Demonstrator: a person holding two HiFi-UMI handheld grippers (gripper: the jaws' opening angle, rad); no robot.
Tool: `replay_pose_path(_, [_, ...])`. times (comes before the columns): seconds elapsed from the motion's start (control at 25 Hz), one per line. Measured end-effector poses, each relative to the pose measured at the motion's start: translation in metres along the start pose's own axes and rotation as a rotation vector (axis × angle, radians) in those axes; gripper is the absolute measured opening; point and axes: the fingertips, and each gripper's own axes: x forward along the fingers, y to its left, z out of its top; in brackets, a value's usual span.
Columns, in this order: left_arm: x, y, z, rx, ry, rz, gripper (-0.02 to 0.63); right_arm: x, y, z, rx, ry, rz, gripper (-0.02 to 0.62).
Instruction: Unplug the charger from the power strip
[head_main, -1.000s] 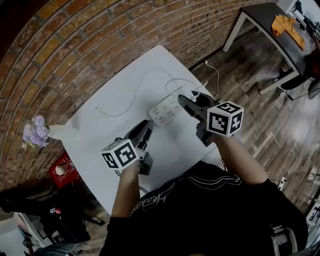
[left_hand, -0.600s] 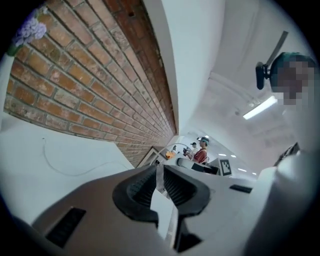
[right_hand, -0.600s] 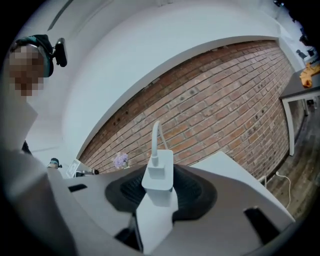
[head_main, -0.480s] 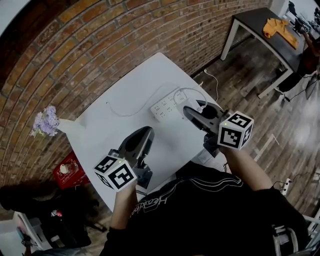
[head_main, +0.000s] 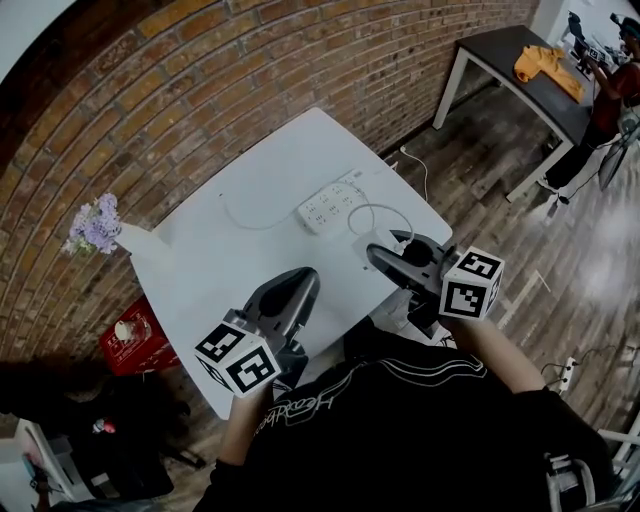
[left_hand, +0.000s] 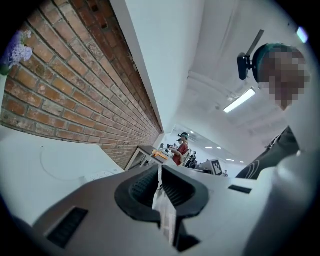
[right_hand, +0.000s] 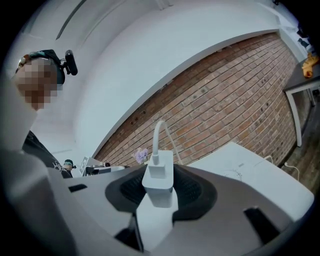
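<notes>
The right claw (right_hand: 160, 194) clamped the white charger (right_hand: 159, 172), apart from the power strip (head_main: 330, 203); the left claw (left_hand: 160, 186), just closing together, held nothing.

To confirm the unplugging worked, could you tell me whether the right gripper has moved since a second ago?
Yes. In the head view the right gripper, shut on the charger, has drawn back from the power strip toward the person.
</notes>
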Motion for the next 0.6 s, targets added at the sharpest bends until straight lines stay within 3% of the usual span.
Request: replay_pose_path(0.6, [0.0007, 0.0036, 0.0016, 0.0, -0.018, -0.012, 0.021, 0.0018, 0.0063, -0.0133, -0.002, 0.034, -0.024, 0.118])
